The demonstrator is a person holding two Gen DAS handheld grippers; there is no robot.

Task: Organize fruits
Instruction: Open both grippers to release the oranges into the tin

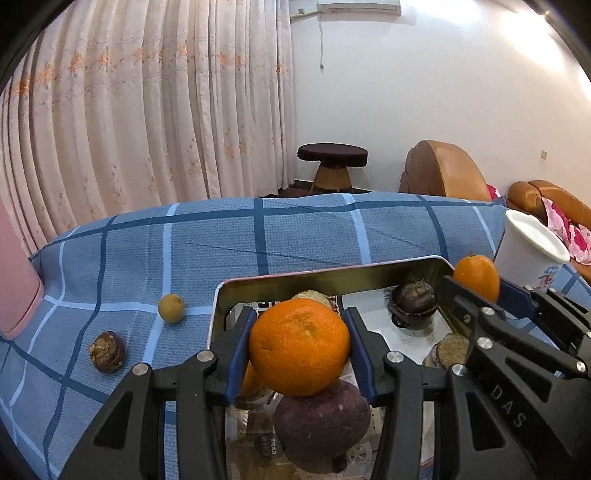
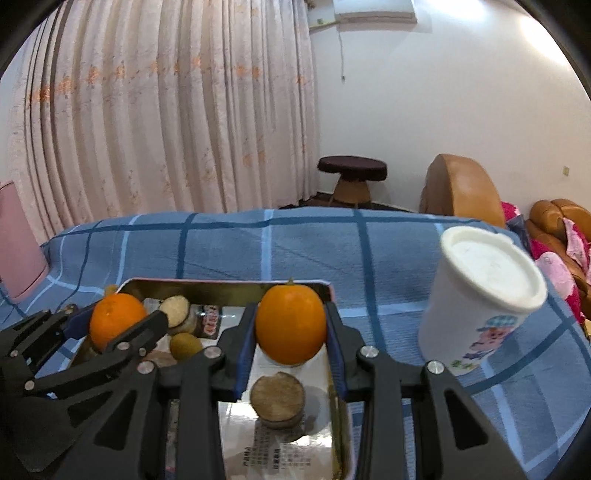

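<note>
Metal tray (image 1: 332,275) rim hems two orange-gripping jaws; checked cloth (image 1: 295,232) beyond.

I see a white lidded cup (image 2: 480,299) tilted on the blue plaid cloth (image 1: 295,229), w/ floral curtains (image 1: 147,110), a dark-topped stool (image 1: 332,166), tan leather sofa (image 2: 461,192) and wall AC unit (image 2: 375,11) behind.
</note>
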